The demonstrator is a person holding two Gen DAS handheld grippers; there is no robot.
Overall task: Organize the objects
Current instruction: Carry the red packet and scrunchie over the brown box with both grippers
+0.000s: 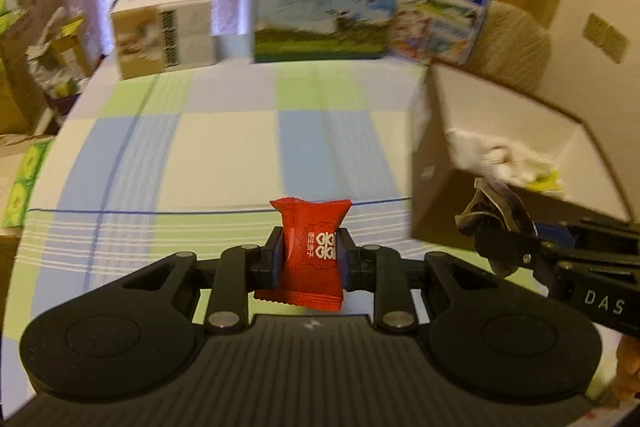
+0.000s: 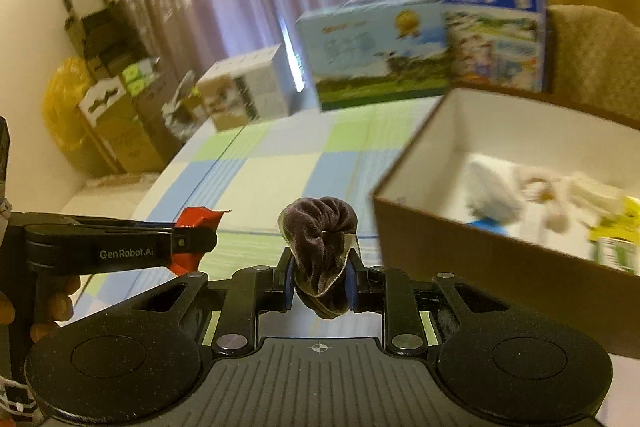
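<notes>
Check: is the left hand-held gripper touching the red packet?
Touching. The left wrist view shows the left hand-held gripper pinching the red packet from both sides.

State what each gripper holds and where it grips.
The left gripper pinches a red packet across its middle. The right gripper clamps a dark velvet pouch around its lower half.

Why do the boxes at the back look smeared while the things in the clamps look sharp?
In the left wrist view the red packet is crisp, while the milk cartons and cardboard box are streaked, probably by camera motion. In the right wrist view the velvet pouch is sharp, the box contents blurred. Both views bend the tablecloth lines, a fisheye effect.
</notes>
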